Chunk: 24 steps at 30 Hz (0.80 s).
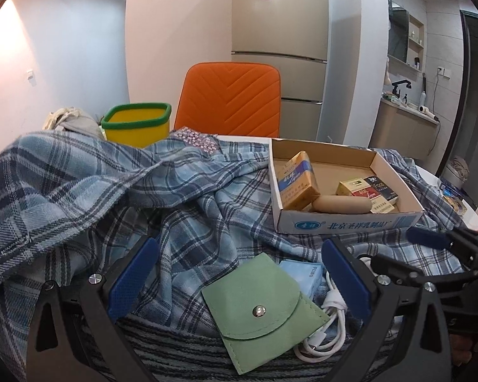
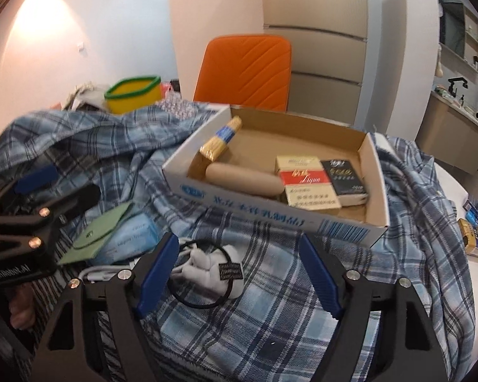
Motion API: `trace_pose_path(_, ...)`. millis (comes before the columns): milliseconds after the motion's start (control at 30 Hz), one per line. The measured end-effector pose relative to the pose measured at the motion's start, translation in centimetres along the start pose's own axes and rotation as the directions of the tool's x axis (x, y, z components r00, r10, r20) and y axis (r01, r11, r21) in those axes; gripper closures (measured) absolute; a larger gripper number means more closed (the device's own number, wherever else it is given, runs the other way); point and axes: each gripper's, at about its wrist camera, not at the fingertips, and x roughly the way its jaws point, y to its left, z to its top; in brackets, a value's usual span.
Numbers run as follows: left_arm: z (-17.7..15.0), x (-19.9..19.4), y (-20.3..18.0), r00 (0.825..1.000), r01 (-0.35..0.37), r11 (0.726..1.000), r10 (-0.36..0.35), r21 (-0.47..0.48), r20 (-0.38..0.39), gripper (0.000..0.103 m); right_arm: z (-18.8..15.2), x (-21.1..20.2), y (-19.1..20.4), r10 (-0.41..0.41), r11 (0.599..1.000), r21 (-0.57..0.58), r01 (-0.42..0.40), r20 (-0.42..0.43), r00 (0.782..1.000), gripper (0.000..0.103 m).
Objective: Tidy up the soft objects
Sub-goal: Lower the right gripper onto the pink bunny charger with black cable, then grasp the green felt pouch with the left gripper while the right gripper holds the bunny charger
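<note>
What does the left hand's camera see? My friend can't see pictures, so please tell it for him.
The left gripper hangs open over a green snap pouch lying on a blue plaid cloth. A white cable lies beside the pouch. Behind sits a cardboard box holding small packs.

left wrist: close, angled down | right wrist: alike | shared: cardboard box point(image 1: 344, 219) point(image 2: 271, 213)
</note>
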Motion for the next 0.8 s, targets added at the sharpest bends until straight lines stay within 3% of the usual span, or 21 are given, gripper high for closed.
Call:
trace_pose_path(267, -0.2, 0.8, 0.5, 0.999, 0.015, 1.000, -0.017, -0.025, -0.050, 0.001, -0.3, 2.4, 0.6, 0.026, 0.999, -0.027, -0.029, -0.118, 0.993, 0.036)
trace_pose_path(433, -0.2, 0.7, 0.5, 0.999, 0.016, 1.000, -0.017, -0.025, -0.052, 0.001, -0.6, 3.4, 1.0, 0.019, 0.999, -0.041, -0.026, -0.165, 0.986, 0.056)
trace_pose_path(800, -0.4, 2.2, 1.2, 0.989, 0.047, 0.997, -0.056, -0.063, -0.138, 0.001, -0.7, 2.8, 1.2, -0.009, 0.998, -0.060, 0.001, -0.139, 0.990, 0.068)
